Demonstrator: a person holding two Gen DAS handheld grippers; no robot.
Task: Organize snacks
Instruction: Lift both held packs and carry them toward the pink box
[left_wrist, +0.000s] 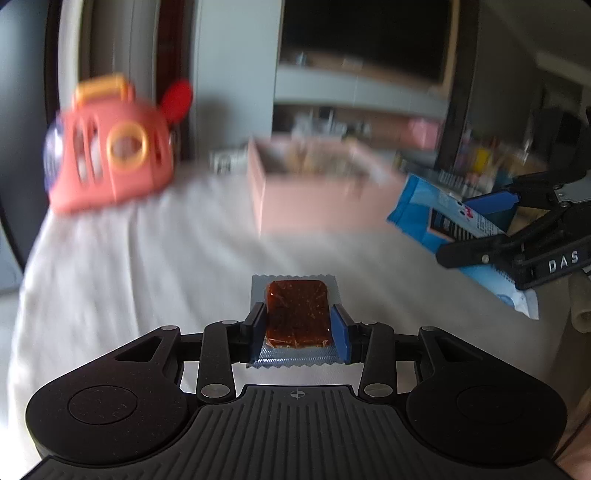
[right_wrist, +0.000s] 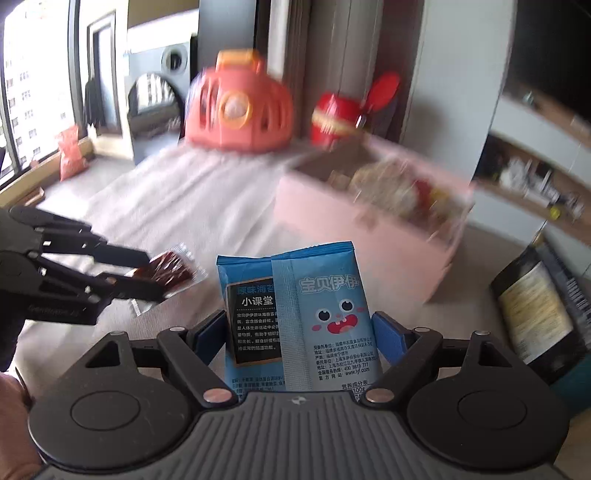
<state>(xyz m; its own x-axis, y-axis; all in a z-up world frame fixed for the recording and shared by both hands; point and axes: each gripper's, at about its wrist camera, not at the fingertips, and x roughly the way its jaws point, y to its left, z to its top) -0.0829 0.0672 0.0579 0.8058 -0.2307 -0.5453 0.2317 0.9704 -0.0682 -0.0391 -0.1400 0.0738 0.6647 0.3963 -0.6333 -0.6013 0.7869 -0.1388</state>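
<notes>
Left gripper (left_wrist: 297, 325) clamped on a small clear-wrapped brown snack bar (left_wrist: 297, 315), blue pads tight against both long sides, crimped wrapper ends sticking out front and back; bar is held above the white cloth (left_wrist: 147, 266), off the surface as far as I can tell. Right gripper (right_wrist: 300, 332) clamped on a blue seaweed snack packet (right_wrist: 295, 317), packet upright between the fingers, back side with cartoon face toward the camera. From the left wrist view the right gripper sits off to the right with the packet tilted, near the pink box (left_wrist: 314, 192). Pink box is ahead of both grippers on the cloth, open top, already holding assorted snacks, contents blurred. Beyond it, a coral plastic toy carrier (right_wrist: 236, 110) and a red toy (right_wrist: 334, 118) at the far end. Dark canister (right_wrist: 535, 317) lying at right edge.
</notes>
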